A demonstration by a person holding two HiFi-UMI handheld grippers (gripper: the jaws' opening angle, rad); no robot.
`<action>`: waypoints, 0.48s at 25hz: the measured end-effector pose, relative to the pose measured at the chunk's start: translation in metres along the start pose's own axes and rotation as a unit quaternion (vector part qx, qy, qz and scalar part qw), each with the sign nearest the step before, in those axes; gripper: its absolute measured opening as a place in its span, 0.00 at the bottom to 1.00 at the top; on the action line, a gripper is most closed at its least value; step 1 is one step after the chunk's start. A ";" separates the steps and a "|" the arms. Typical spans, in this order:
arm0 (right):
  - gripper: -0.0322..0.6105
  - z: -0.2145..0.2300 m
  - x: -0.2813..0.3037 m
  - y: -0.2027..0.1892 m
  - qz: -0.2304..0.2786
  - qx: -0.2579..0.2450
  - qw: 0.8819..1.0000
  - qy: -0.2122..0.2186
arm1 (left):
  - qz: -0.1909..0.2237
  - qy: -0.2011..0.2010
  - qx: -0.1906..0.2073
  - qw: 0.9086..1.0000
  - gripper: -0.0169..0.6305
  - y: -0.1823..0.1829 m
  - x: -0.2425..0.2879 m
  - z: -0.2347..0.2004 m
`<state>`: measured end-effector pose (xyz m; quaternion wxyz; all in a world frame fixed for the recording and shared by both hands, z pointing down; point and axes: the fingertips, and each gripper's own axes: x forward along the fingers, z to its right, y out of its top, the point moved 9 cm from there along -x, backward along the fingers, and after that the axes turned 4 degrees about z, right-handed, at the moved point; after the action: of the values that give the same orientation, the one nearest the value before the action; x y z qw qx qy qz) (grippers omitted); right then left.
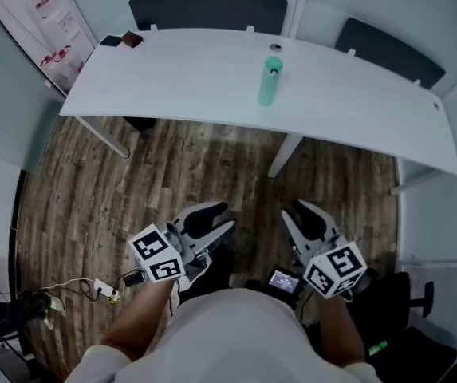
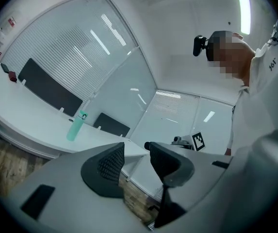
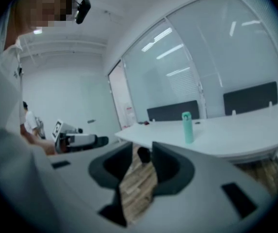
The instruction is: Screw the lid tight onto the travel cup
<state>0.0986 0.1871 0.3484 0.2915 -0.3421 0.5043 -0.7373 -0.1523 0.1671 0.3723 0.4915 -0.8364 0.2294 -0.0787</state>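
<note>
Travel cup [image 1: 269,82], mint green, stands on the white table [image 1: 188,78] toward its far edge, right of the middle, well apart from both grippers. Its long axis runs straight up, and its lid [image 1: 273,66] sits on top, pointing at the ceiling. Whether that lid is turned tight cannot be told from this far off. A small dark round thing [image 1: 274,48] lies just beyond the travel cup, too small to name. Near the table's far left corner lie two small dark items [image 1: 122,40], equally hard to make out. The left gripper [image 1: 226,216] is held low over the wooden floor [image 1: 92,206], close to the person's body. Its jaws are spread with nothing between them and touch nothing. The right gripper [image 1: 292,211] is held beside it, its jaws parted by a narrower gap and likewise empty. In the right gripper view a small dark shape [image 3: 142,154] shows through that gap against the floor, too blurred to identify. The person's forearms are cut off at the head view's lower edge.
</note>
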 end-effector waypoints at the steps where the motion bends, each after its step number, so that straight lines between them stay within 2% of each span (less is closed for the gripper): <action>1: 0.24 0.002 0.009 0.003 -0.001 0.001 1.000 -0.006 | -0.004 -0.005 0.000 1.000 0.29 0.006 0.002 -0.010; 7: 0.25 0.012 0.055 0.016 0.000 0.003 0.999 -0.040 | -0.019 -0.025 0.002 0.999 0.31 0.035 0.011 -0.066; 12: 0.26 0.019 0.081 0.025 -0.003 -0.001 0.999 -0.047 | -0.021 -0.031 0.004 0.999 0.32 0.048 0.019 -0.092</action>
<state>0.0677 0.1061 0.3466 0.3120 -0.3785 0.4896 -0.7209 -0.1832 0.0657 0.3757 0.5001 -0.8410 0.1960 -0.0647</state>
